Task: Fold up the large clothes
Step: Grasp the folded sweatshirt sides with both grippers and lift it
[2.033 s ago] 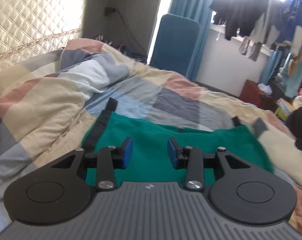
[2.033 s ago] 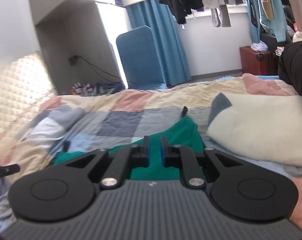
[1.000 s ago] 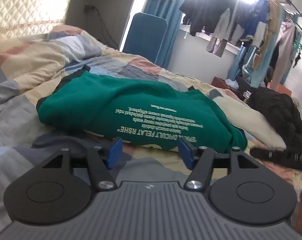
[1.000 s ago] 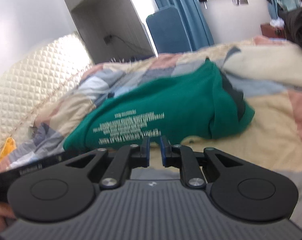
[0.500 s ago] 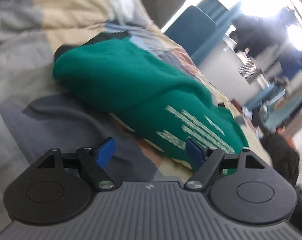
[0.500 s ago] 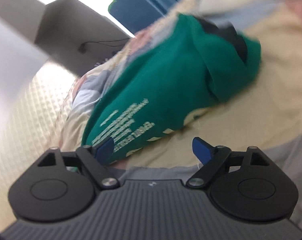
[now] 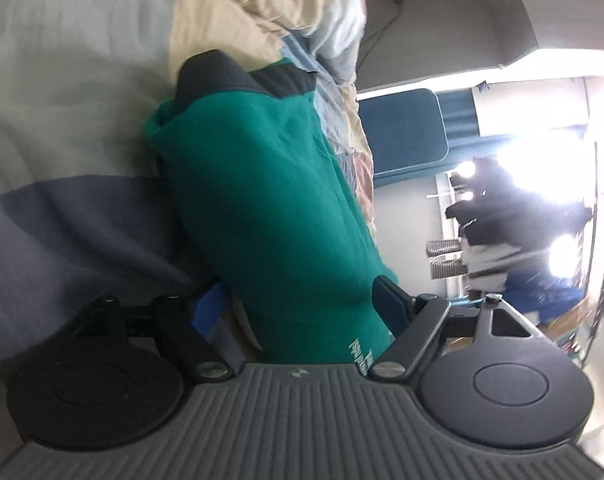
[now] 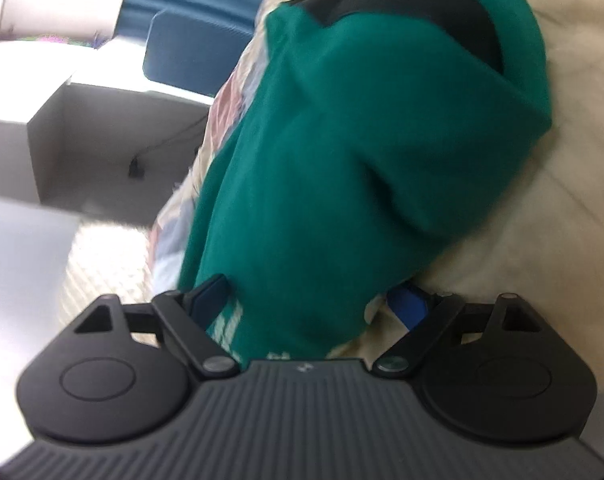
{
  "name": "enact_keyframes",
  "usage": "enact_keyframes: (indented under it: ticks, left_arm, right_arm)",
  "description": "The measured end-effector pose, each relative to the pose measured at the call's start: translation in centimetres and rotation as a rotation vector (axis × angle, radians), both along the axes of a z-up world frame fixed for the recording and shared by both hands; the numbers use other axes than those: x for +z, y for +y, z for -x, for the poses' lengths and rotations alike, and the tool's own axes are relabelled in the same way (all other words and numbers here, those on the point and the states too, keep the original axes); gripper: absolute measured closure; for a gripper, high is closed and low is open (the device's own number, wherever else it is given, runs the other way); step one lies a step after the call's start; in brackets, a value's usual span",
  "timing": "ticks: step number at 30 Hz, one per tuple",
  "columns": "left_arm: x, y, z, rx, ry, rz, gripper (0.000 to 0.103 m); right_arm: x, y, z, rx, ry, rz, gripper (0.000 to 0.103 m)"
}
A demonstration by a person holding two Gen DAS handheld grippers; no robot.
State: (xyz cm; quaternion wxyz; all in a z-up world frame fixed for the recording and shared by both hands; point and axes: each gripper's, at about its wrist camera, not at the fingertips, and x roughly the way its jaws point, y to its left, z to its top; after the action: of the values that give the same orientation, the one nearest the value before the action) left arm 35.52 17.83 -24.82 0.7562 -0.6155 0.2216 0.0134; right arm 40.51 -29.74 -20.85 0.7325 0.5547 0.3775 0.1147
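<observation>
Here the left gripper (image 7: 300, 308) stands with its jaws spread wide around the near edge of the folded green sweatshirt (image 7: 270, 200), the blue pads close beside the cloth but not visibly pressing it. Likewise the right gripper (image 8: 308, 298) has just opened its jaws wide and straddles the other end of the bundle, which lies on the patchwork quilt (image 7: 74, 80).

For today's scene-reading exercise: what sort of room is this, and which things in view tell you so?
Most likely a bedroom: a patchwork quilt covers a bed, a green sweatshirt lies on it, and clothes hang by a bright window.
</observation>
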Motion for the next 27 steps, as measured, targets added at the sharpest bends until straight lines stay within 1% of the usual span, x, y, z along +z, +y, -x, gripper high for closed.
enact_keyframes:
  ticks: [2, 3, 4, 6, 8, 9, 10, 11, 12, 13, 14, 15, 16, 17, 19, 21, 23, 25, 27]
  left_arm:
    - [-0.2, 0.5, -0.7, 0.012, -0.003, 0.023, 0.023]
    - [-0.2, 0.7, -0.9, 0.031, -0.004, 0.019, 0.023]
    - [-0.2, 0.8, -1.0, 0.038, -0.022, 0.009, 0.023]
    - [0.1, 0.7, -1.9, 0.013, -0.016, -0.057, 0.023]
    - [0.3, 0.4, -2.9, -0.009, 0.005, -0.143, 0.024]
    - [0.2, 0.4, -3.2, -0.005, 0.007, -0.154, 0.025]
    - [0.0, 0.4, -3.4, 0.007, 0.004, -0.152, 0.029]
    - [-0.2, 0.3, -3.5, 0.021, 0.004, -0.158, 0.037]
    - [-0.1, 0.2, -3.6, 0.029, 0.006, -0.181, 0.043]
    - [0.0, 0.1, -3.5, 0.032, 0.008, -0.207, 0.055]
    - [0.1, 0.0, -3.3, 0.035, 0.008, -0.226, 0.062]
    - [0.3, -0.1, -3.2, 0.038, 0.009, -0.234, 0.065]
    - [0.4, -0.1, -3.0, 0.041, 0.008, -0.234, 0.070]
    - [0.6, -0.1, -2.6, 0.041, 0.000, -0.239, 0.074]
    - [1.2, -0.2, -1.9, 0.042, -0.005, -0.264, 0.077]
    - [1.8, -0.2, -0.8, 0.048, -0.015, -0.265, 0.079]
    - [2.6, -0.3, 0.4, 0.057, -0.026, -0.282, 0.080]
    - [3.3, -0.5, 1.8, 0.058, -0.037, -0.274, 0.081]
    - [4.2, -1.0, 3.5, 0.054, -0.051, -0.291, 0.081]
  right_arm:
    - [-0.1, -0.1, -0.1, -0.008, 0.011, -0.017, 0.013]
    - [-0.1, -0.2, 0.0, -0.018, 0.019, -0.032, 0.013]
    - [-0.3, -0.5, 0.3, -0.027, 0.024, -0.047, 0.013]
    - [-0.7, -0.7, 0.4, -0.044, 0.030, -0.062, 0.013]
    - [-0.9, -0.5, 0.2, -0.049, 0.020, -0.046, 0.013]
    - [-0.9, -0.3, 0.1, -0.048, 0.006, -0.031, 0.013]
    - [-0.8, 0.0, 0.1, -0.040, -0.010, -0.012, 0.013]
    - [-0.8, 0.2, 0.0, -0.025, -0.025, 0.011, 0.013]
    - [-0.7, 0.3, 0.1, -0.018, -0.037, 0.028, 0.017]
    - [-0.6, 0.3, 0.2, -0.014, -0.041, 0.039, 0.020]
    - [-0.5, 0.2, 0.3, -0.004, -0.046, 0.052, 0.027]
    - [-0.3, 0.1, 0.5, 0.006, -0.055, 0.065, 0.033]
    - [-0.3, 0.1, 0.6, 0.011, -0.060, 0.071, 0.038]
    - [-0.2, 0.1, 0.8, 0.014, -0.067, 0.077, 0.041]
    - [0.5, -0.1, 1.2, 0.021, -0.093, 0.092, 0.048]
    - [1.7, -0.2, 2.0, 0.027, -0.128, 0.109, 0.052]
    - [2.7, -0.5, 2.6, 0.033, -0.154, 0.117, 0.054]
    - [3.7, -1.1, 3.8, 0.037, -0.172, 0.122, 0.055]
    - [4.5, -1.6, 5.1, 0.042, -0.187, 0.131, 0.056]
